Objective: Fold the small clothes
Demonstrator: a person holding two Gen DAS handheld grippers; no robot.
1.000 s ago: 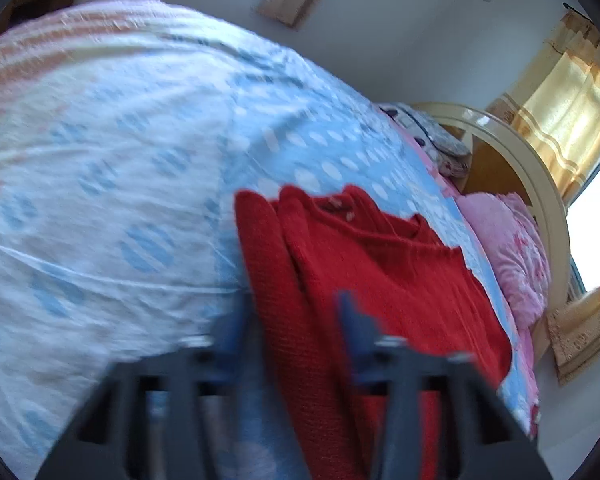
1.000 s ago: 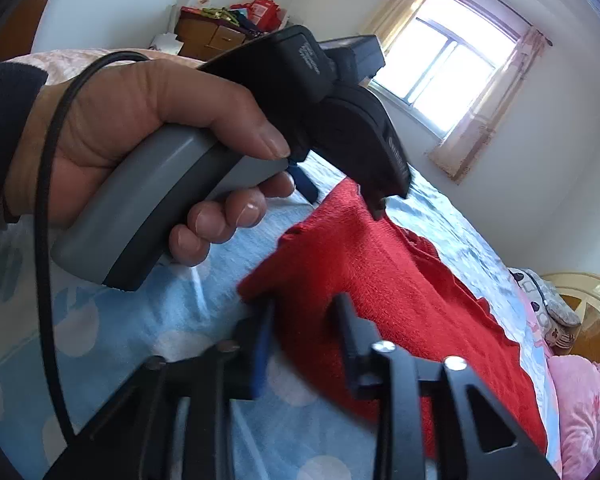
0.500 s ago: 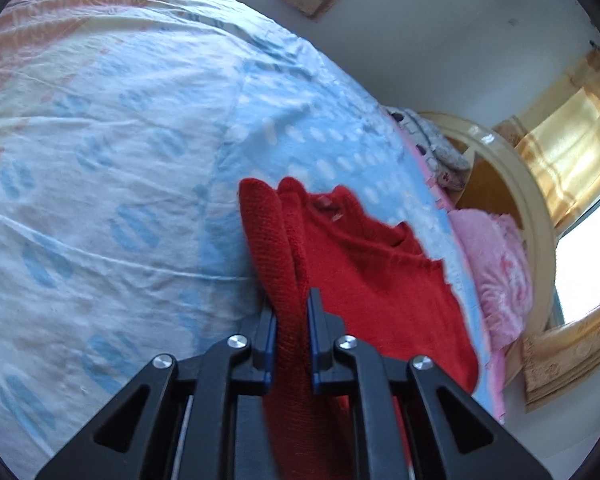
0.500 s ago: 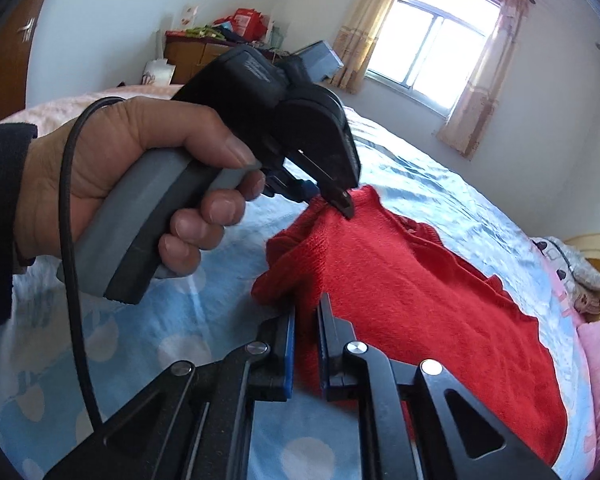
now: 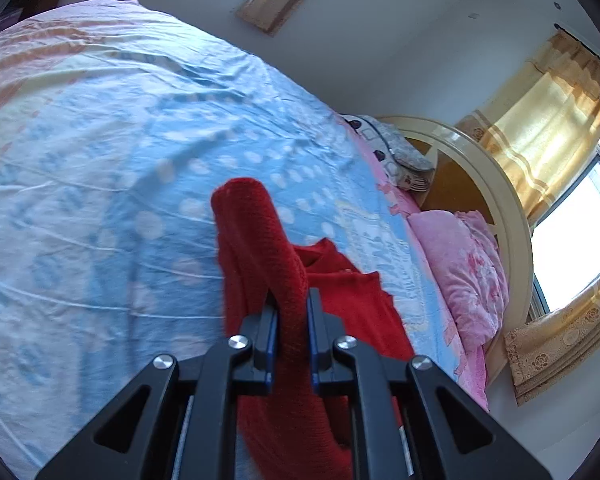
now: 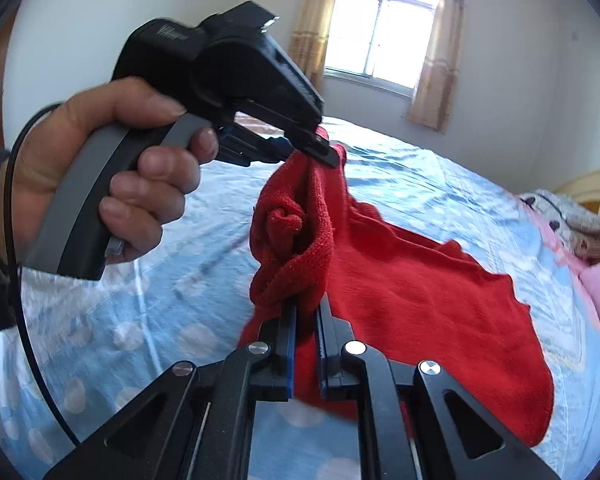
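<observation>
- Red knit garment (image 6: pixel 400 292) lies partly on a bed, its near edge lifted off the blue dotted bedsheet (image 6: pixel 148 288) by both claws; the far part spreads flat on the sheet toward the pillows.
- Left claw (image 5: pixel 291 320), seen from its own wrist camera, is pinched narrow on a thick rolled fold of the garment (image 5: pixel 260 248); the fold rises up past the fingertips and arches over, with more red cloth hanging below the fingers.
- From the right wrist view, the left claw (image 6: pixel 320 150) grips the top of the bunched cloth, held up above the bed by the person's left hand (image 6: pixel 112 168) wrapped around the grey handle, with a black cable looping beneath the wrist.
- Right claw (image 6: pixel 306 320) is closed narrow on the lower part of the same bunched edge, the cloth squeezed between its blue-lined fingers (image 6: pixel 288 344).
- Between the two claws the fabric is crumpled and twisted into a loose roll.
- Pink pillow (image 5: pixel 460 264) sits at the head of the bed beside a curved cream headboard (image 5: pixel 500 200); a grey patterned pillow (image 5: pixel 396 152) lies just beyond it.
- Window (image 6: pixel 380 36) with tan curtains is in the far wall.
</observation>
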